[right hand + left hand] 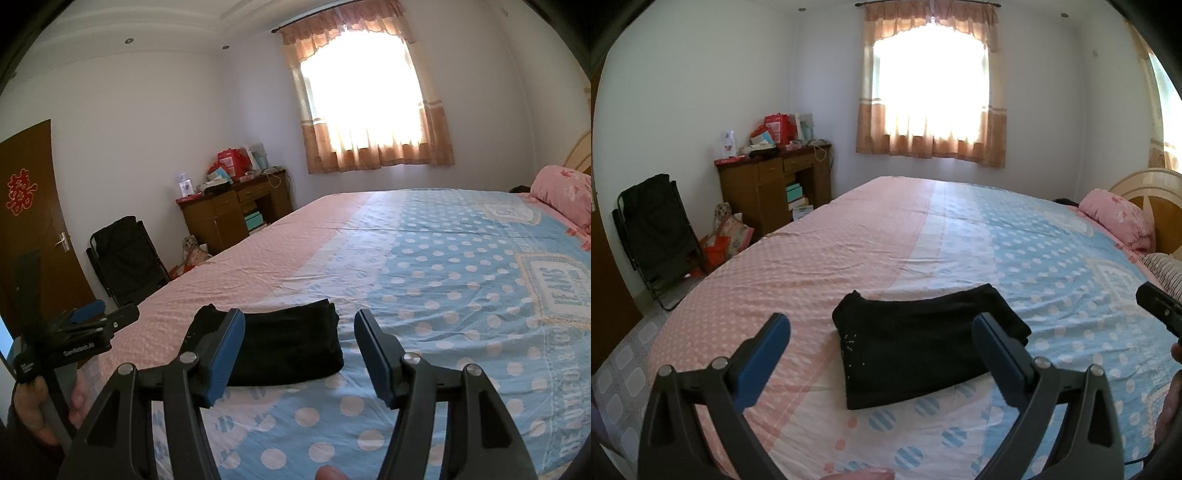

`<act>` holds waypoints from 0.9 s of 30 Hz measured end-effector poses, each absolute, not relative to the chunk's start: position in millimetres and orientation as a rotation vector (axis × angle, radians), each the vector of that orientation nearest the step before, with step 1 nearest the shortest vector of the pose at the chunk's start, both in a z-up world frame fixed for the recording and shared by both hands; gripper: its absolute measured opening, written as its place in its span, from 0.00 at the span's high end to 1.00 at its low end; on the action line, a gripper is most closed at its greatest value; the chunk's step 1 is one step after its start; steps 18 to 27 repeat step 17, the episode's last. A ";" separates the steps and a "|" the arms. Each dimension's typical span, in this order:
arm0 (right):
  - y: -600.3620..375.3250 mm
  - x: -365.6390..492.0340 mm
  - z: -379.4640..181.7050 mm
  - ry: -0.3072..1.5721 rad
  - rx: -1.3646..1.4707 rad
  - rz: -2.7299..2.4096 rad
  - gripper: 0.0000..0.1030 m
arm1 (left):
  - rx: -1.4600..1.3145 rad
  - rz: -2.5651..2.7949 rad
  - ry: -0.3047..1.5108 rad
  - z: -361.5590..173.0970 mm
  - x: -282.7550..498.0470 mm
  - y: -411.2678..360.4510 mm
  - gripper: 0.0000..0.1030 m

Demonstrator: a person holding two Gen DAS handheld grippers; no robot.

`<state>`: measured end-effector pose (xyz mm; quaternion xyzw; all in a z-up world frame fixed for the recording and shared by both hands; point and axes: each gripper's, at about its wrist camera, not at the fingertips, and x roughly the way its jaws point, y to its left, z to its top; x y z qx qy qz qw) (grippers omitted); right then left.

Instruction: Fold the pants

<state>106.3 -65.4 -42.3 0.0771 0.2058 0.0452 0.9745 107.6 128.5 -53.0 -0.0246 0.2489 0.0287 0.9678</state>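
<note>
Left gripper [881, 332] fills the near edge of its own view, blue pads spread wide, nothing between them; it hangs above the bed, not touching cloth. Black pants [923, 339] lie just beyond, already folded into a compact rectangular bundle, flat on the bedsheet [820, 266] near the front edge, straddling the line where the pink dotted half meets the blue dotted half. Small pale specks show on the bundle's near-left corner. Right gripper [299, 350] in its own view: fingers parted at a moderate gap, empty, hovering just short of the pants, with the left pad overlapping the bundle's left end in the picture only; contact not visible. Right-wrist view also catches the left gripper off to the side, held by a hand [55, 406] low at frame edge. Pink pillow [1119, 221] sits at the headboard end, well apart from the pants. Wooden desk [775, 184] with red boxes stands against the far wall, black folding chair [657, 236] beside it, curtained window [931, 99] behind, brown door [33, 229] at left.
</note>
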 end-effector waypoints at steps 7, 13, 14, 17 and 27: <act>-63.9 105.8 -42.4 0.415 0.151 0.091 0.39 | -0.046 0.063 0.512 -54.3 109.9 128.9 0.00; -61.0 106.4 -43.6 0.424 0.147 0.095 0.39 | -0.036 0.083 0.504 -56.7 107.7 129.1 0.00; -60.1 106.5 -43.8 0.426 0.145 0.096 0.39 | -0.035 0.082 0.503 -56.7 107.7 128.9 0.00; -59.7 106.9 -44.6 0.429 0.142 0.100 0.39 | -0.029 0.083 0.498 -56.1 107.0 129.7 0.00; -59.7 106.9 -44.6 0.429 0.142 0.100 0.39 | -0.029 0.083 0.498 -56.1 107.0 129.7 0.00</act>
